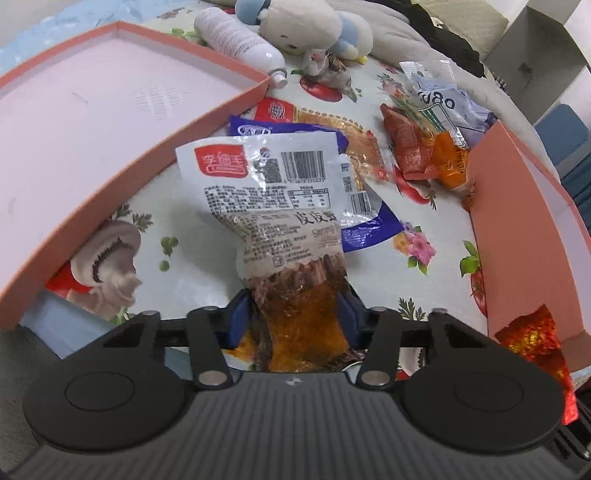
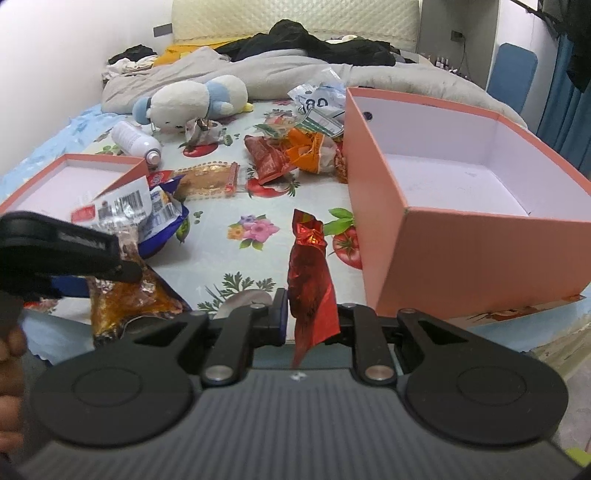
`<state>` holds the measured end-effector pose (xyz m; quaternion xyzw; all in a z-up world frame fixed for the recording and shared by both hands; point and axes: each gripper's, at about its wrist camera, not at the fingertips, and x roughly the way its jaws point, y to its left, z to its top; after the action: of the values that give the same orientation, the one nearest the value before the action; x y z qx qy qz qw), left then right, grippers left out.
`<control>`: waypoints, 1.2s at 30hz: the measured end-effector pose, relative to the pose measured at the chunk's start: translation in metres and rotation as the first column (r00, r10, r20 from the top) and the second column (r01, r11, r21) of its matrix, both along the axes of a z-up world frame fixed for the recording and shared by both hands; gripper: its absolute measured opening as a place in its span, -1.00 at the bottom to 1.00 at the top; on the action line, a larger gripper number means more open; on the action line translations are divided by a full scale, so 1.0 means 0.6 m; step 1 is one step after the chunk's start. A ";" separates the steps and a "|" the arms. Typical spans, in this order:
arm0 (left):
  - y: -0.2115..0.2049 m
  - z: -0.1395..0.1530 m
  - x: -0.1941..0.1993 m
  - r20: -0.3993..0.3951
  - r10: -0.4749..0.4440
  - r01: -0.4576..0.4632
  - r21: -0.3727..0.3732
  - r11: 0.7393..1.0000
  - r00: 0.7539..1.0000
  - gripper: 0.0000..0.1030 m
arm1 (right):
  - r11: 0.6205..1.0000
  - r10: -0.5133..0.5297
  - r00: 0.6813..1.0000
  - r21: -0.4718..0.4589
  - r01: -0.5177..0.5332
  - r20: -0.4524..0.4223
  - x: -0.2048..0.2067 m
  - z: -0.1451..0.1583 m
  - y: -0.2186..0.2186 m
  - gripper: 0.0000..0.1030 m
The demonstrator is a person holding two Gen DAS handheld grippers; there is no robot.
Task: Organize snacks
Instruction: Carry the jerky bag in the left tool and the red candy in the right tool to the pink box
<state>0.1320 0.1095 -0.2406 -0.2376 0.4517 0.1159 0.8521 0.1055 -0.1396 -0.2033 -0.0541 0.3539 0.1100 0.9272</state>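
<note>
My left gripper point(image 1: 297, 314) pinches the near end of a clear meat snack pouch point(image 1: 280, 206), blue pads pressed on both sides; the pouch sticks out away from me, white label and barcode up, over a blue packet point(image 1: 369, 225) on the flowered sheet point(image 1: 192, 206). My right gripper point(image 2: 312, 317) is clamped on a red foil packet point(image 2: 310, 280), which stands up between the fingers. The pink box point(image 2: 461, 240) sits right, open, just beside that red packet. The pink lid point(image 1: 92, 122) lies left, inside up. Far middle: an orange pack point(image 2: 308, 147) and a dark red pack point(image 2: 267, 157) touch in a loose pile near the box's far corner. A white bottle point(image 1: 240, 40) lies on its side beside a plush toy point(image 1: 295, 26) at the far left. A grey blanket point(image 2: 277, 70) is behind.
</note>
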 end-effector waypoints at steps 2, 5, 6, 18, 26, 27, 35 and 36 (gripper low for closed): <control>-0.004 0.008 -0.005 0.014 -0.016 0.016 0.003 1.000 1.000 -0.22 | 1.000 0.000 1.000 0.001 0.000 0.005 -0.002 0.006 -0.004 -0.63; -0.009 0.029 -0.018 0.055 -0.039 0.039 -0.002 0.999 0.998 -0.26 | 1.000 0.000 1.000 0.016 0.000 0.004 -0.004 0.014 -0.010 -0.63; -0.011 0.038 -0.024 0.065 -0.043 0.043 0.000 0.999 0.997 -0.26 | 1.000 0.001 1.000 0.017 -0.001 0.004 -0.005 0.016 -0.010 -0.63; -0.041 0.135 -0.087 0.115 -0.119 0.118 0.011 0.993 0.986 -0.27 | 0.998 0.022 0.999 0.065 -0.023 0.025 -0.029 0.074 -0.024 -0.63; -0.087 0.224 -0.098 0.186 -0.216 0.216 0.020 0.976 0.958 -0.27 | 0.993 0.030 0.996 0.107 -0.039 0.079 -0.060 0.154 -0.054 -0.63; -0.093 0.234 -0.096 0.194 -0.226 0.226 0.022 0.974 0.955 -0.27 | 0.993 0.026 0.996 0.111 -0.035 0.085 -0.062 0.161 -0.058 -0.63; -0.167 0.290 -0.069 0.233 -0.341 0.344 0.028 0.939 0.911 -0.28 | 0.984 -0.032 0.994 0.180 0.013 0.103 -0.077 0.213 -0.125 -0.63; -0.179 0.294 -0.063 0.235 -0.357 0.362 0.025 0.932 0.904 -0.28 | 0.983 -0.045 0.993 0.183 0.025 0.105 -0.076 0.216 -0.134 -0.63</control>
<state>0.0943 0.0019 -0.0640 -0.1705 0.3843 -0.0763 0.9041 0.0598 -0.2199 -0.0738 0.0308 0.2924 0.1225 0.9479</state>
